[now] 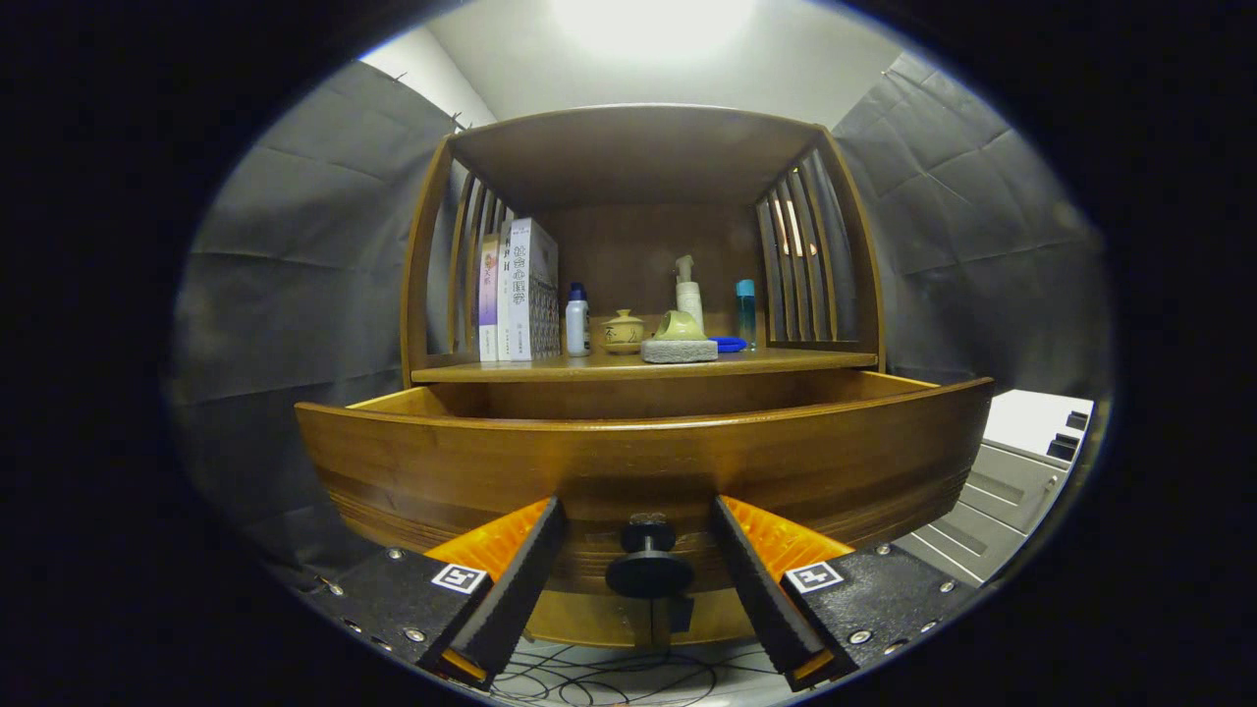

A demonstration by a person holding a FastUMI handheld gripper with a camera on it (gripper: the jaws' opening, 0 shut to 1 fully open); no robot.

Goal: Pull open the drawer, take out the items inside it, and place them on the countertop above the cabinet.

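Standing pulled out, the drawer hides its inside (front wall blocks it). On the tabletop above: books, bottles, a lidded jar, a sponge. Tongs spread open, level, either side of the knob, not touching.

One gripper, two fingers, spread apart, one dark knob sat between them untouched. One wooden cabinet, one drawer, pulled out; contents hidden behind front panel, count impossible. On countertop: three books upright, exact number hard to tell. Three bottles: one white with blue cap, one pump bottle, one slim blue. One lidded pot. One green cup atop one grey sponge. One flat blue item.
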